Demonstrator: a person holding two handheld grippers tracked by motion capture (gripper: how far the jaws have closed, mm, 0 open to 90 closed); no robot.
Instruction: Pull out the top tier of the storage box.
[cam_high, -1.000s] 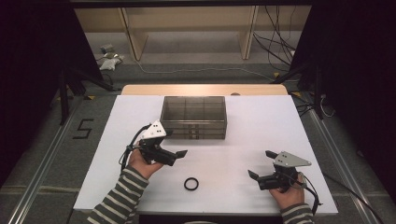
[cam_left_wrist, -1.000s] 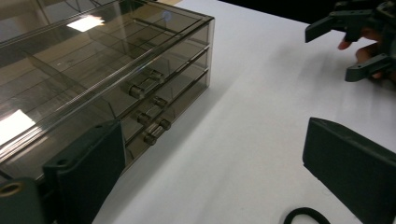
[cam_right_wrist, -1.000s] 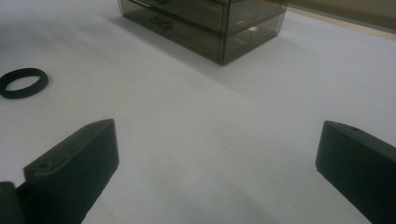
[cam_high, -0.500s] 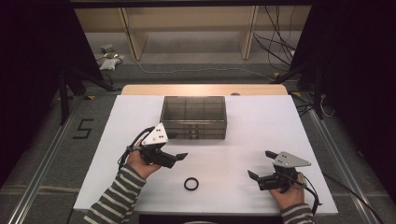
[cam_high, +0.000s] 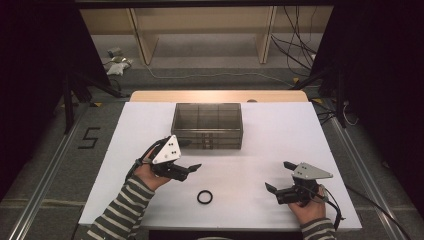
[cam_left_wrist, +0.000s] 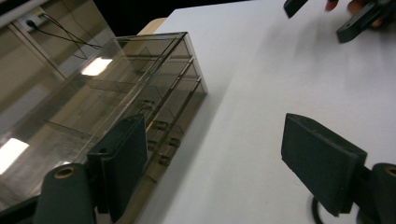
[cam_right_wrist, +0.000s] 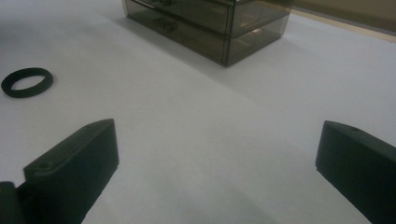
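Narrowing a little over the last second, the left gripper (cam_high: 192, 169) is held with its fingers (cam_left_wrist: 119, 163) moderately apart and empty, so a pickup seems to be lined up. The smoky transparent plastic drawer box (cam_high: 207, 125) is seen with its compartments empty. The right gripper (cam_high: 280, 180) is kept wide, nothing held. The small black rubber ring (cam_high: 204, 197) is left lying on the white surface (cam_high: 280, 130) between both grippers.

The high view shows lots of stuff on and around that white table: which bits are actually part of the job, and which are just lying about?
Part of the job:
- black ring
- clear drawer box
- left gripper, open, nothing between its jaws
- right gripper, open

Just lying about:
- cables on the floor
- crumpled white item
- wooden shelving
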